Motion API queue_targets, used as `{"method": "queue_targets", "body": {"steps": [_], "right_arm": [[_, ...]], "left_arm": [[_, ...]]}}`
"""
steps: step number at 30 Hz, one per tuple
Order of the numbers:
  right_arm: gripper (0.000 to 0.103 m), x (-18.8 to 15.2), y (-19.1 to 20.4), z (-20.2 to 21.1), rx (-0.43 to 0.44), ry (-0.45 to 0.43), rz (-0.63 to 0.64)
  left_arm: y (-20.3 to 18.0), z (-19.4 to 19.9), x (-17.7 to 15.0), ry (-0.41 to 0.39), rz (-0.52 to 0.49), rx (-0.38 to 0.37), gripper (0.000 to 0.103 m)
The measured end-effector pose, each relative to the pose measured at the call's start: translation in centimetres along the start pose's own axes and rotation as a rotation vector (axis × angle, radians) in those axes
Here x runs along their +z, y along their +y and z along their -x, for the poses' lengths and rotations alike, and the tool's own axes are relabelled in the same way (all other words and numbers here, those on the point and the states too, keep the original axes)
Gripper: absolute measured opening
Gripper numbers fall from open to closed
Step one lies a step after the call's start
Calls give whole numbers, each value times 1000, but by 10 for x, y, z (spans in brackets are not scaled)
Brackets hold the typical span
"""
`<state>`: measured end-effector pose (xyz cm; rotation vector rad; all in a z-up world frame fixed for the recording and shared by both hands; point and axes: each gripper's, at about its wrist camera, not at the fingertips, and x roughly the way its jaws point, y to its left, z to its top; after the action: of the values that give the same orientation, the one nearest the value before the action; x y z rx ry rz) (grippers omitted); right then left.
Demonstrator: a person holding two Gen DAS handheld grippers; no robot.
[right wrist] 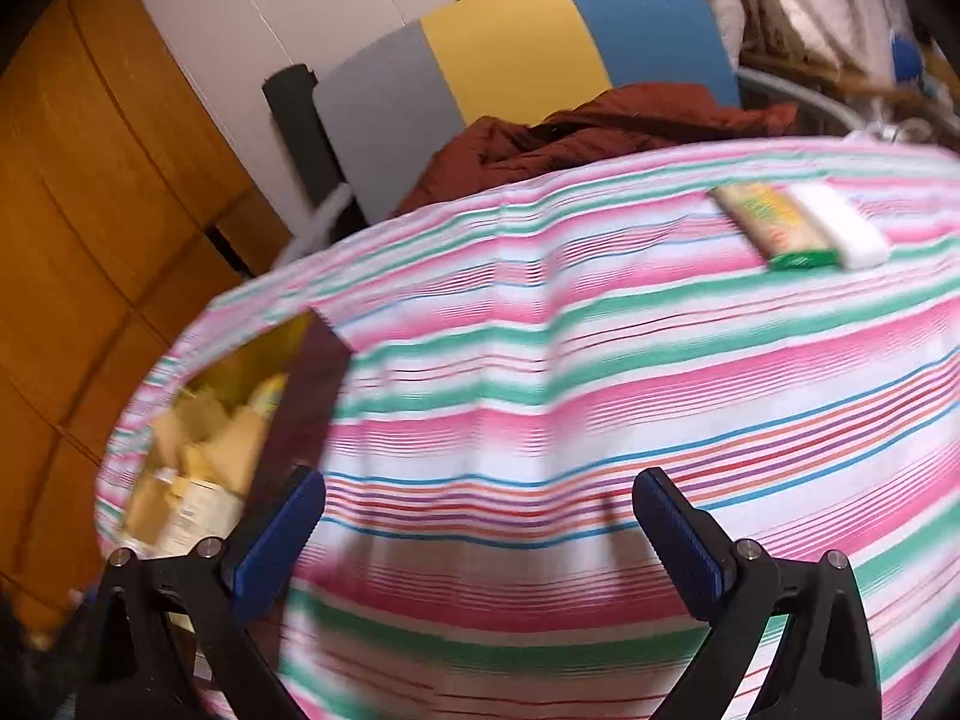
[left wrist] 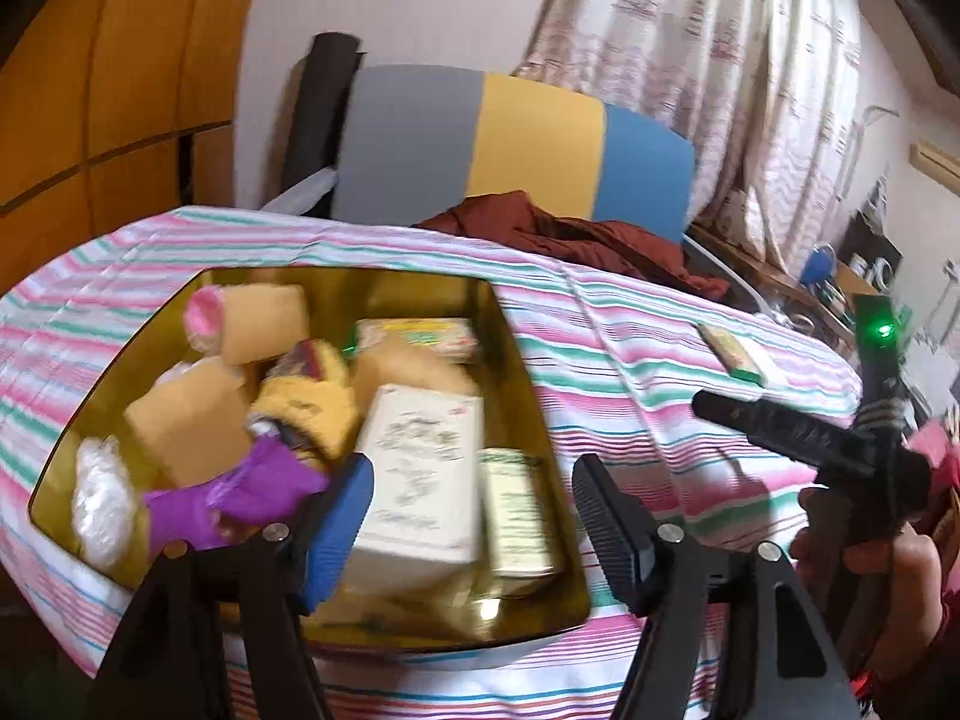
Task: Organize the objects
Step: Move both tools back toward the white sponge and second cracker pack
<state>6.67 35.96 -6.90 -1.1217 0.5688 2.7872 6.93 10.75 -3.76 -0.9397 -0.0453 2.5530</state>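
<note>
— Nearest us, the left gripper (left wrist: 468, 516) hangs over the gold box (left wrist: 534, 420), jaws apart, nothing pinched between them. The white carton (left wrist: 420, 474) sits right under it, lying loose in the box as far as I can tell.

— And the box is crammed already. Tan sponges (left wrist: 180, 426), a purple glove (left wrist: 240, 492), a yellow one (left wrist: 312, 414), a green-labelled tin (left wrist: 516, 510) against the near wall.

— That's what I'd worry about. The pile looks high, so another item dropped on top could slide off the carton and tip over the rim onto the striped cloth (left wrist: 630, 348).

— The right gripper (right wrist: 480, 540)?

— Spread wide too, empty, pointed across bare cloth. You can see it from the left side as well, a hand (left wrist: 864, 546) wrapped round its handle.

— Heading for what?

— I'd guess the green-edged packet (right wrist: 774, 228) and the white block (right wrist: 840, 234) touching it, well beyond the fingers, near the far edge of the table. Those are the last loose things I can see.

— They lie side by side. Trouble?

— Could be. Close on one and the other may get nudged toward the edge, or both get caught crookedly. And the cloth has folds; a low finger could snag it and drag everything.

— Behind that?

— A rust-red garment (right wrist: 600, 126) heaped against a grey, yellow and blue board (right wrist: 510, 42).
</note>
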Motion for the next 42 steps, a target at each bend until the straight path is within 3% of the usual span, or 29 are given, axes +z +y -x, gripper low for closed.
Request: {"method": "queue_targets", "body": {"steps": [5, 12, 18, 23, 31, 36, 42], "right_arm": [[103, 5, -30, 4, -144, -1, 119], [103, 25, -105, 16, -201, -13, 40], [103, 48, -162, 19, -308, 3, -9], [103, 63, -196, 18, -368, 8, -35], [103, 103, -227, -7, -319, -20, -64], [103, 125, -235, -33, -407, -18, -60], [103, 138, -245, -57, -366, 18, -78]], "left_arm": [[-37, -9, 10, 30, -66, -69, 72], [-104, -46, 11, 153, -179, -183, 77], [-144, -93, 7, 298, -210, -194, 78], [-155, -111, 4, 336, -207, -176, 81], [-168, -113, -2, 357, -238, -172, 81], [-172, -109, -5, 358, -247, -182, 81], [-178, -111, -9, 372, -249, -189, 81]]}}
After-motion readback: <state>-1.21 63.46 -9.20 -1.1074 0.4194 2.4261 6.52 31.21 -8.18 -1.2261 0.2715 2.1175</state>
